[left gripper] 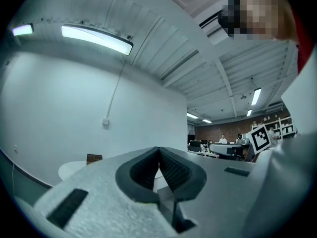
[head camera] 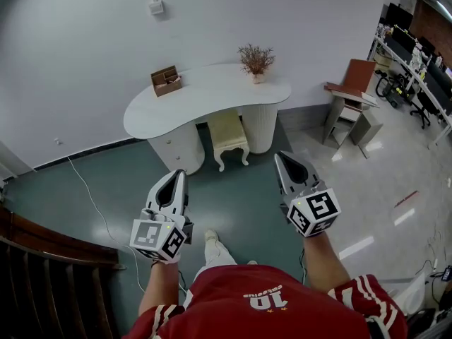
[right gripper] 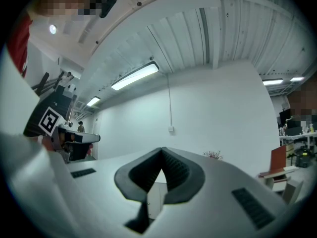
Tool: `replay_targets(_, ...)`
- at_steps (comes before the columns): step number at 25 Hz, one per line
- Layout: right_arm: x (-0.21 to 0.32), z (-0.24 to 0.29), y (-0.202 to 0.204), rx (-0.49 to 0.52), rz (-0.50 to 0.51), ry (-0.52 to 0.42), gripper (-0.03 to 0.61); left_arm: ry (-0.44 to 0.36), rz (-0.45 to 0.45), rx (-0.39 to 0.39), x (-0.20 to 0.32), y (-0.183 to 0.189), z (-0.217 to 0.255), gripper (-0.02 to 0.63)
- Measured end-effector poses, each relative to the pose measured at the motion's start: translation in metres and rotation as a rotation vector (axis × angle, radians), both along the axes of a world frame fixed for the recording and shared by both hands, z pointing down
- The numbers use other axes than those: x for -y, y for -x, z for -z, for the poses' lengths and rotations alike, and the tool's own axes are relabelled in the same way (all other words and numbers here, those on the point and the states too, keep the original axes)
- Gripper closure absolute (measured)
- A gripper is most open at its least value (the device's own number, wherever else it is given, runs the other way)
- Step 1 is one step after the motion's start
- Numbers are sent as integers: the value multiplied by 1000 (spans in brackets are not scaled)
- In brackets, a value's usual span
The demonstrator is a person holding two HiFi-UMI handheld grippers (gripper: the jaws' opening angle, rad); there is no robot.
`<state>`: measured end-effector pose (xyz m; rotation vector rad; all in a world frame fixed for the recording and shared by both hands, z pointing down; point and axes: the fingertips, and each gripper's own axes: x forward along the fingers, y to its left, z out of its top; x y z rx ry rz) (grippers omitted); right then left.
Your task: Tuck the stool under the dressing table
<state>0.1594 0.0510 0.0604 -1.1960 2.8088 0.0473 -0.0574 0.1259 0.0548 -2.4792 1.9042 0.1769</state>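
My left gripper (head camera: 175,179) and right gripper (head camera: 284,162) hang clenched, empty — the stool (head camera: 228,134) looks tucked under the dressing table (head camera: 205,94).

White desk (head camera: 212,94), cream stool (head camera: 227,134). Dk teal floor (head camera: 240,203), pale grey-white wall (head camera: 85,55). Brown box (head camera: 166,80); reddish-brown sprigs (head camera: 256,57). Left hand-held gripper (head camera: 179,175) & right hand-held gripper (head camera: 282,158): lt grey, black pads, b/w square markers. Red shirt (head camera: 261,302) w/ white stripes.
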Motion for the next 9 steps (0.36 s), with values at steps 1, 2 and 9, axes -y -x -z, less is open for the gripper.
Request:
replay_targets(1,1,0,0,-1,-1,-1,578,1,-1,-15,1,1,0,615)
replay_targets(2,3,0,-1,-2,-3,-1,578,2,1,-23,2,2,0,615)
replay_targets(9,16,-2,-2,18,-15,26,578,-1,14,-24,8,12,3,615)
